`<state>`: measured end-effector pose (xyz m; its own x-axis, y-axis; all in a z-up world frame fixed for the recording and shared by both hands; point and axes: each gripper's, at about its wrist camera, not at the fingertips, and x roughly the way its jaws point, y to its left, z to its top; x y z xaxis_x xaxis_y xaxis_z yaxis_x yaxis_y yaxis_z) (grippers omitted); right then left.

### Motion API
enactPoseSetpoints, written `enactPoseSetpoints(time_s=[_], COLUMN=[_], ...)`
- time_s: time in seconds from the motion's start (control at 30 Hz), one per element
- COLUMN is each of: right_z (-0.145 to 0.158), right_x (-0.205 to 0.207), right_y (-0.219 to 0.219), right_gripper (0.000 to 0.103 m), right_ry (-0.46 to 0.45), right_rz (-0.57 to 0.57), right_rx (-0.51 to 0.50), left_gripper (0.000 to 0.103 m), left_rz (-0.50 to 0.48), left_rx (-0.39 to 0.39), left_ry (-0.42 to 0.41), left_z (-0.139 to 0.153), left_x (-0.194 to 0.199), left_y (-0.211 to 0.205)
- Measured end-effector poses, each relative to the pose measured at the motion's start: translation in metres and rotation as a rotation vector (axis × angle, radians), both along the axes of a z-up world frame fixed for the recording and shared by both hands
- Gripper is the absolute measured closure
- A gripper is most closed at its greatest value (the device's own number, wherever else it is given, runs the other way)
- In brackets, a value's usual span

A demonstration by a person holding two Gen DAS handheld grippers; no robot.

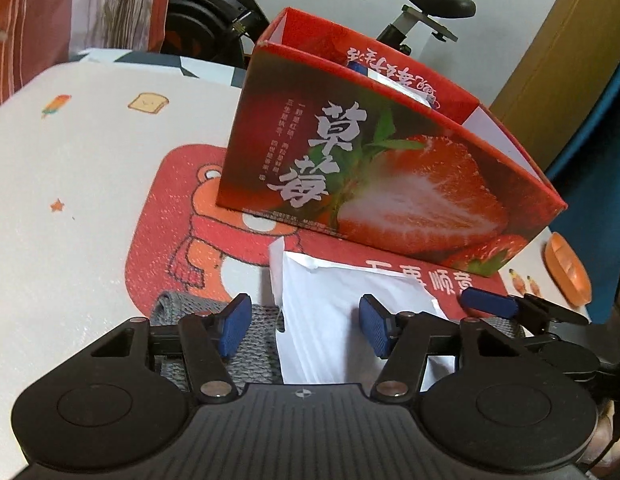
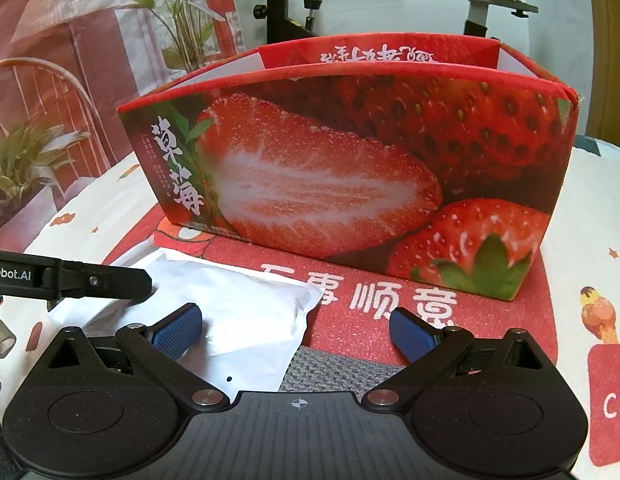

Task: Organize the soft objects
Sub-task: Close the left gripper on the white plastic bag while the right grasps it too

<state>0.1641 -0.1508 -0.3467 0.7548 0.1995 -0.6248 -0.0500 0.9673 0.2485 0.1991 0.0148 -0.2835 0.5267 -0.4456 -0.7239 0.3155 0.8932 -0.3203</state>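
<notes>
A red strawberry-print carton (image 1: 390,184) (image 2: 350,160) stands open-topped on a red bear mat (image 1: 170,220) (image 2: 510,320). In front of it a white soft packet (image 1: 322,320) (image 2: 230,320) lies partly over a grey knitted cloth (image 1: 254,344) (image 2: 334,368). My left gripper (image 1: 306,326) hovers low over both with its jaws half apart. Its right pad sits over the packet and its left pad over the cloth, neither visibly pressing. My right gripper (image 2: 296,334) is open wide just behind the packet's corner and the cloth. Something white and blue (image 1: 390,80) shows inside the carton.
The table wears a pale printed cloth (image 1: 70,160). An orange object (image 1: 566,276) lies at the table's right edge. Behind the table stands an exercise bike (image 2: 286,12), a patterned curtain (image 2: 70,60) and a potted plant (image 2: 22,168). A wooden panel (image 1: 570,60) is at far right.
</notes>
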Motion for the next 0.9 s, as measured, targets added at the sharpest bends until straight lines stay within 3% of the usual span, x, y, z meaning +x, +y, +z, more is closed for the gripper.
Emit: enactPoseSetpoints(time_s=[0.37, 0.6, 0.7, 0.83, 0.9], right_z=[-0.002, 0.004, 0.005, 0.008, 0.008], right_x=[-0.002, -0.002, 0.002, 0.011, 0.018], right_y=[-0.003, -0.001, -0.005, -0.009, -0.012], right_gripper=[0.005, 0.026, 0.031, 0.047, 0.047], right_ry=[0.014, 0.029, 0.056, 0.097, 0.131], right_rz=[0.007, 0.044, 0.056, 0.112, 0.124], right_rx=[0.027, 0.053, 0.101, 0.161, 0.210], left_gripper=[0.041, 0.041, 0.041, 0.041, 0.041], left_rz=[0.000, -0.004, -0.005, -0.008, -0.017], left_rx=[-0.050, -0.034, -0.033, -0.030, -0.029], left_ry=[-0.043, -0.078, -0.082, -0.078, -0.056], left_z=[-0.010, -0.012, -0.012, -0.011, -0.009], left_x=[-0.007, -0.012, -0.013, -0.012, -0.008], left_y=[0.007, 0.006, 0.006, 0.008, 0.009])
